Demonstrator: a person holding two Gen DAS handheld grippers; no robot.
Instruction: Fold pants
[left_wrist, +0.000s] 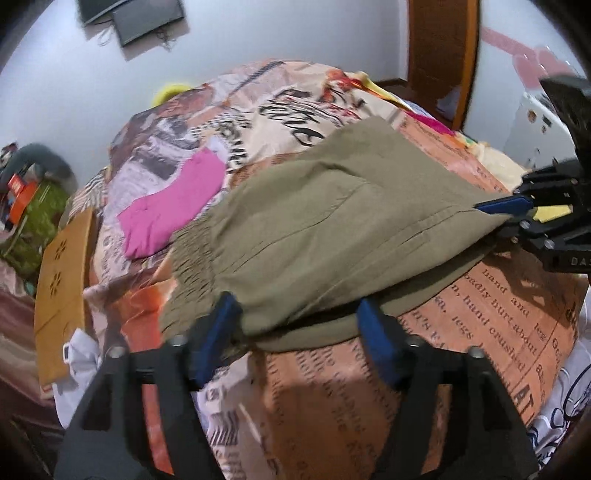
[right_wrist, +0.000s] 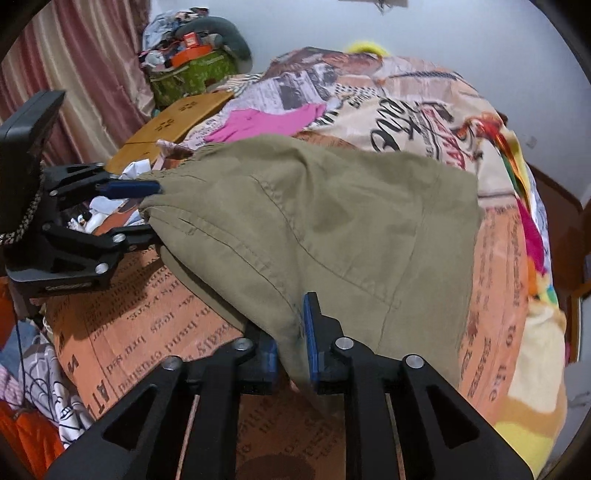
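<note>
Left claw (left_wrist: 299, 332) released, pants (left_wrist: 332, 221) edge between its jaws; right claw (right_wrist: 291, 339) clenched on pants. One pants, one pink garment (left_wrist: 173, 210) beyond. Only right view shows curtain (right_wrist: 74, 74).

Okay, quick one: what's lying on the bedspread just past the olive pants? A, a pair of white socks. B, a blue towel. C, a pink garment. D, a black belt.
C: a pink garment lies flat on the printed bedspread, just beyond the elastic waistband end of the olive pants; nothing blue, white or black lies there.
</note>
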